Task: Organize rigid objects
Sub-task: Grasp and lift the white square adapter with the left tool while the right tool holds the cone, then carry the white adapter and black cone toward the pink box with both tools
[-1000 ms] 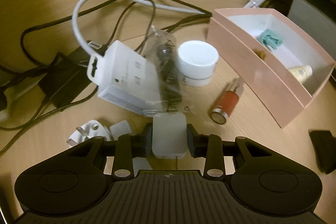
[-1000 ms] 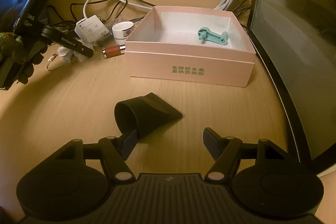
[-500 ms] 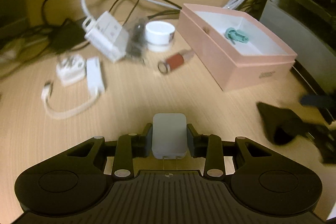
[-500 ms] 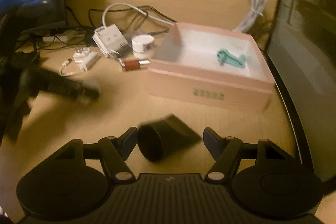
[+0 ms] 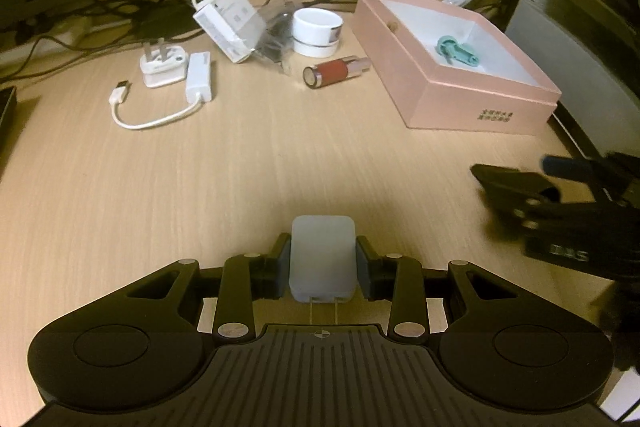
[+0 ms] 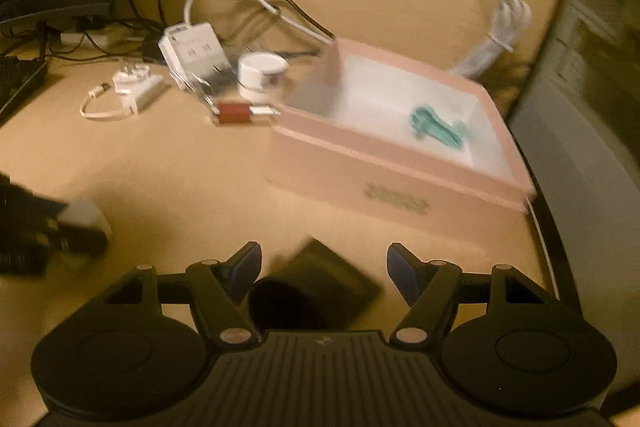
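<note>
Left wrist view: left gripper (image 5: 322,263) clamped on a pale charger (image 5: 322,258), prongs pointing back toward the palm, held above bare desk (image 5: 168,187) and well short of the pink box (image 5: 472,83); inside the box, only a teal part (image 5: 456,51) visible, lying toward the far right corner, so plenty of white floor free on the near side; outside it, a red cylinder (image 5: 334,71) just left of the box wall, a white jar (image 5: 317,31) behind that, then a white adapter (image 5: 229,22), a UK plug (image 5: 163,67) and a short white cable (image 5: 160,107) further left

Right wrist view, blurred: right gripper (image 6: 322,273) with jaws spread wide, a black cone (image 6: 316,295) lying between them on the desk, apparently not yet gripped; pink box (image 6: 400,171) ahead and slightly right

Likely step: carry charger to box, close on cone. For the charger: lift clear of the near wall before crossing; aim for the open floor near the left wall, away from the teal part; lower until close to the floor, then release, rather than dropping from height. For the cone: centre the jaws on the round end before closing, since a tapered body probably slips under an off-centre squeeze; keep both grippers apart over the box, one entering at a time
</note>
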Demonstrator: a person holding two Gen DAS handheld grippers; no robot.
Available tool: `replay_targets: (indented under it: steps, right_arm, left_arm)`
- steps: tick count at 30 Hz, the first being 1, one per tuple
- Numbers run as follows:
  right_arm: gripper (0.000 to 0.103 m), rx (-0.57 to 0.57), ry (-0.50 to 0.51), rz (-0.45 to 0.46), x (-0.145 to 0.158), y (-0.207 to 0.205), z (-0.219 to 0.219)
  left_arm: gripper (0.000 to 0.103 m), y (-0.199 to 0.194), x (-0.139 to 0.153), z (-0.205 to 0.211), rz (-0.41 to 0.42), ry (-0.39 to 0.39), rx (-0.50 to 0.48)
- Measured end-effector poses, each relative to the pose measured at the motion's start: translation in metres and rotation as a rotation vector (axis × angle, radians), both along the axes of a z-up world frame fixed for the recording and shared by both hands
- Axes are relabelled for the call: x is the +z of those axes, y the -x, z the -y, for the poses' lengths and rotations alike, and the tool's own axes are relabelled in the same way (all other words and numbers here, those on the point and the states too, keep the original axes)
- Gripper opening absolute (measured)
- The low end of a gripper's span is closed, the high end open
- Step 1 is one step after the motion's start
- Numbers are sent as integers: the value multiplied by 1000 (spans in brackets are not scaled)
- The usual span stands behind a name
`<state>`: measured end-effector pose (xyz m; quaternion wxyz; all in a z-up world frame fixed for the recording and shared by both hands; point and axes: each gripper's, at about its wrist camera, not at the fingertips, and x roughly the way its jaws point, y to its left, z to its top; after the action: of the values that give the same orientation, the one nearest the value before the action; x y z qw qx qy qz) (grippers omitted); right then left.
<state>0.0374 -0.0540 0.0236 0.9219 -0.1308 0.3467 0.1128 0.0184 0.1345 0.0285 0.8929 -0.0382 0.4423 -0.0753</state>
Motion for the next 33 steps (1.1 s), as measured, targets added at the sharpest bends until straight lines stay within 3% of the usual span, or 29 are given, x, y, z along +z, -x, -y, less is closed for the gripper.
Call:
replay_targets:
  steps: [6,9,13,18,21,25,33]
  right_arm:
    - [70,-25,-91,-32,2,12,33]
    - [75,-49,-113,-48,-1,5,34]
    - [76,-107,-197,-141,-11,-11,36]
    - [78,-89,-225,-136,-10,-12,23]
    - [78,-67,-203,-116,-8,-14,10]
    - [78,-66,-101,-73,-10,-12,1]
    - [78,-84,47,37,-14,21,32]
  left_arm:
    - [38,-1,0,8,3,-41,-1]
    - [38,-1,-1,10,8,-55,-4]
    - [38,1,-1,10,19,-57,-6]
    - [38,2,-2,11,26,-63,-4]
    - [38,2,-1,11,27,-61,-4]
    - [38,2,-1,10,27,-52,-4]
    - [38,2,-1,7,27,-34,0]
